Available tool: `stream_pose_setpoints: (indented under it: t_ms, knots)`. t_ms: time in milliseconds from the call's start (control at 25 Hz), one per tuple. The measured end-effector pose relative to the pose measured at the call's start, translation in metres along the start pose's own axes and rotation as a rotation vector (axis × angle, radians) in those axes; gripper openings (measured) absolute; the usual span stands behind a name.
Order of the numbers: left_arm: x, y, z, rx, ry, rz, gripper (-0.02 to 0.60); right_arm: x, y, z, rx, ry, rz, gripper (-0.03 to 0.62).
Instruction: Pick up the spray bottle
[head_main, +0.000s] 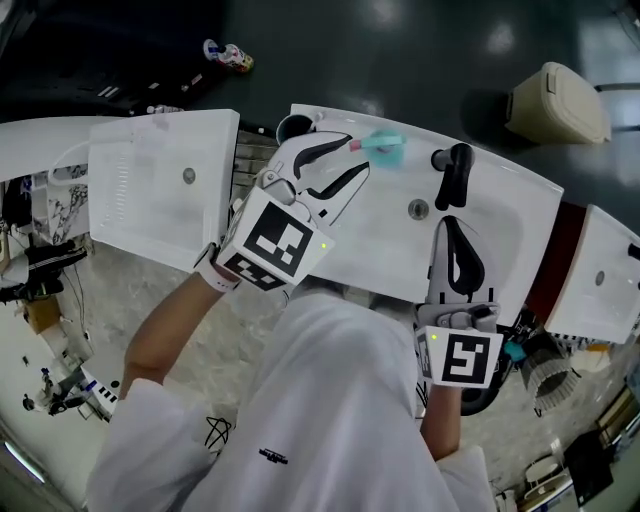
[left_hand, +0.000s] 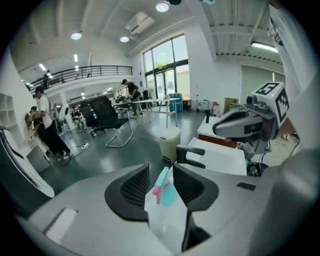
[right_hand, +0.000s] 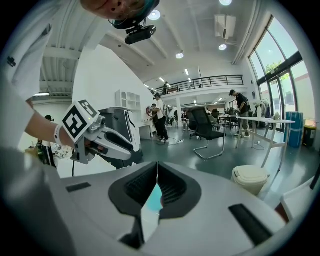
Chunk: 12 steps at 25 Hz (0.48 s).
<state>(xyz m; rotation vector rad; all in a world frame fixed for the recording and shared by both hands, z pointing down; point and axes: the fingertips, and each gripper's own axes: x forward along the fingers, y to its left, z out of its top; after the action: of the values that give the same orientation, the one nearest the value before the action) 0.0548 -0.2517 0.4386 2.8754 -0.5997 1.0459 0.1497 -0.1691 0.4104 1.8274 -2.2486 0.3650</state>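
Note:
The spray bottle (head_main: 384, 146), clear with a teal head and a pink trigger, lies on the far rim of the white sink (head_main: 500, 215). My left gripper (head_main: 358, 160) reaches over the basin towards it with its jaws apart, their tips just short of the teal head. In the left gripper view the bottle (left_hand: 165, 192) shows in the gap of the left gripper (left_hand: 161, 169), and no pad presses on it. My right gripper (head_main: 447, 224) hovers over the basin's near right side, jaws together and holding nothing. In its own view the right gripper (right_hand: 157, 165) is closed at the tips.
A black faucet (head_main: 452, 170) stands at the back of the sink, right of the bottle, with the drain (head_main: 418, 208) below it. Another white basin (head_main: 165, 185) adjoins on the left. A beige bin (head_main: 557, 103) sits on the dark floor beyond. People stand far off in the hall.

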Motion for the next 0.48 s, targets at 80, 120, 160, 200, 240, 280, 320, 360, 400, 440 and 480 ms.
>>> stream_pose_setpoints:
  t_ms: [80, 120, 160, 200, 240, 280, 320, 360, 400, 440, 480]
  knots:
    - [0.009, 0.001, -0.005, 0.035, 0.053, -0.032, 0.146, 0.004, 0.001, 0.000, 0.002, 0.004, 0.006, 0.006]
    - [0.014, 0.002, -0.009, 0.052, 0.082, -0.048, 0.159, 0.006, 0.002, 0.000, 0.004, 0.005, 0.008, 0.006]
    - [0.019, 0.002, -0.012, 0.071, 0.109, -0.064, 0.171, 0.007, 0.002, -0.001, 0.007, 0.006, 0.009, 0.006]
    - [0.023, 0.002, -0.015, 0.091, 0.131, -0.078, 0.176, 0.009, 0.002, -0.002, 0.011, 0.008, 0.011, 0.006]
    - [0.028, 0.003, -0.018, 0.110, 0.148, -0.089, 0.176, 0.010, 0.003, -0.003, 0.015, 0.009, 0.012, 0.006]
    - [0.033, 0.003, -0.020, 0.126, 0.163, -0.098, 0.178, 0.011, 0.003, -0.004, 0.018, 0.010, 0.014, 0.006]
    - [0.037, 0.003, -0.022, 0.138, 0.175, -0.107, 0.181, 0.012, 0.003, -0.005, 0.021, 0.011, 0.016, 0.006]
    - [0.041, 0.003, -0.024, 0.147, 0.187, -0.116, 0.181, 0.012, 0.004, -0.006, 0.024, 0.012, 0.018, 0.006]
    - [0.045, 0.003, -0.026, 0.153, 0.198, -0.126, 0.181, 0.013, 0.005, -0.008, 0.027, 0.013, 0.020, 0.006]
    - [0.048, 0.003, -0.028, 0.158, 0.209, -0.138, 0.181, 0.013, 0.005, -0.008, 0.030, 0.014, 0.021, 0.006]
    - [0.051, 0.002, -0.030, 0.164, 0.221, -0.151, 0.181, 0.013, 0.005, -0.009, 0.033, 0.014, 0.022, 0.006]
